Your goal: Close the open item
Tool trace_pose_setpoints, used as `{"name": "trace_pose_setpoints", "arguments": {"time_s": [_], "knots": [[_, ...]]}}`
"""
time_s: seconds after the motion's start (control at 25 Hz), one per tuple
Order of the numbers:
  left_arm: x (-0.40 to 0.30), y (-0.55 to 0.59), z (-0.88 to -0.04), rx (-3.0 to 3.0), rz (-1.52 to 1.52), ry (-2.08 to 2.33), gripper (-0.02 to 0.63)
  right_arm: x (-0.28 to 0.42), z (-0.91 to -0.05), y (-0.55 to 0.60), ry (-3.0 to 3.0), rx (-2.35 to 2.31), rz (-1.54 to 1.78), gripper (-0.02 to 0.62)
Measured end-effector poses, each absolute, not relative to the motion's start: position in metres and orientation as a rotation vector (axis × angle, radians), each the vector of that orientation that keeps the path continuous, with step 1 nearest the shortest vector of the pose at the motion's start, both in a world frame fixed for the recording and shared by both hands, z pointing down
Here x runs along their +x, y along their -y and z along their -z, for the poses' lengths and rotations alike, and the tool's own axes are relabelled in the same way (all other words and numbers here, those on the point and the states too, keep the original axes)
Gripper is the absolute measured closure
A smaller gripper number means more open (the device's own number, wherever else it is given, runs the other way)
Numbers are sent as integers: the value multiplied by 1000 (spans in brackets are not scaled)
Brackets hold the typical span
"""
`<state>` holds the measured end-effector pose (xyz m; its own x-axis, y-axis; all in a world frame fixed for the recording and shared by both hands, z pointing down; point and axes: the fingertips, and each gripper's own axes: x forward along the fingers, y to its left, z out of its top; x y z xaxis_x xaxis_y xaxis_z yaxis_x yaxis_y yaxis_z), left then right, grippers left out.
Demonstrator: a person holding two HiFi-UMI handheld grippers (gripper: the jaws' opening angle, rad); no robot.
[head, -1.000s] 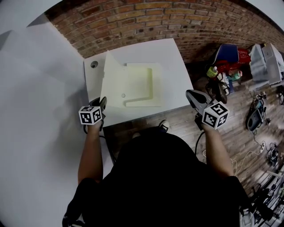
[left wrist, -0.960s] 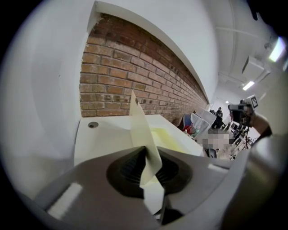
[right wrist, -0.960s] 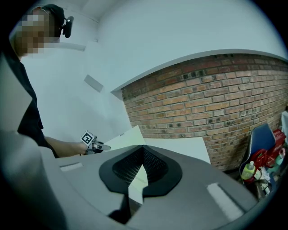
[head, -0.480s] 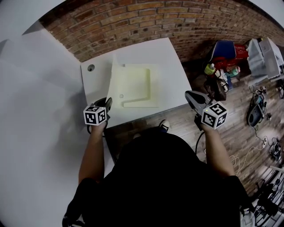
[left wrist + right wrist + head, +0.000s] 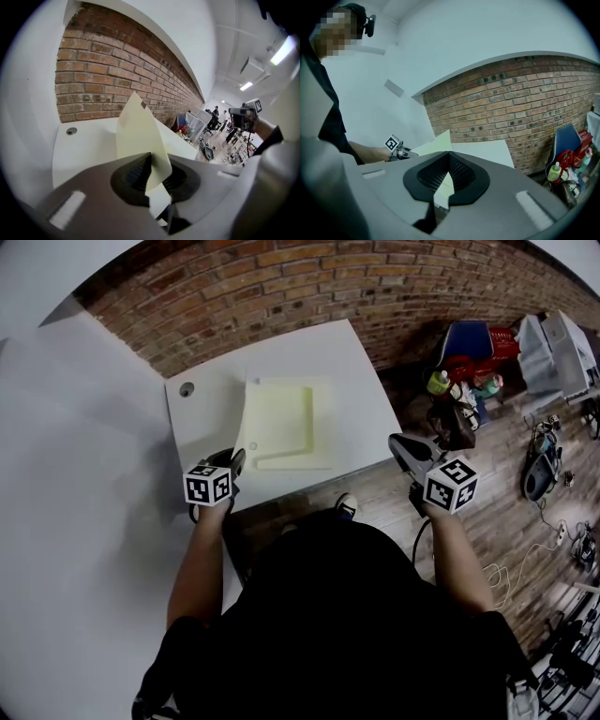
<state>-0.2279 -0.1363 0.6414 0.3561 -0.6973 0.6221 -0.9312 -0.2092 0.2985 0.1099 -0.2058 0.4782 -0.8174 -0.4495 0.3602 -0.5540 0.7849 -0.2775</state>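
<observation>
A pale yellow folder lies open on the white table. Its cover stands nearly upright along the folder's left side. My left gripper is shut on the cover's near lower corner. In the left gripper view the cover rises from between the pads of that gripper. My right gripper hangs off the table's front right corner, shut and holding nothing. The right gripper view looks past that gripper's jaws to the folder and the left gripper.
A round cable hole sits in the table's far left corner. A brick wall runs behind the table and a white wall stands to the left. A blue seat, bottles and bags clutter the wooden floor at the right.
The left gripper has moved right with the cover. The cover has swung from leaning out to the left to almost upright over the folder. The right gripper has barely moved.
</observation>
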Motion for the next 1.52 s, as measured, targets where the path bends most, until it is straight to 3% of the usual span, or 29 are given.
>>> {"name": "trace_pose_setpoints", "arguments": {"time_s": [1.52], "knots": [[-92,171,-694,2057,-603,985,563,119,-503,195,2647,795,-621,595]]}}
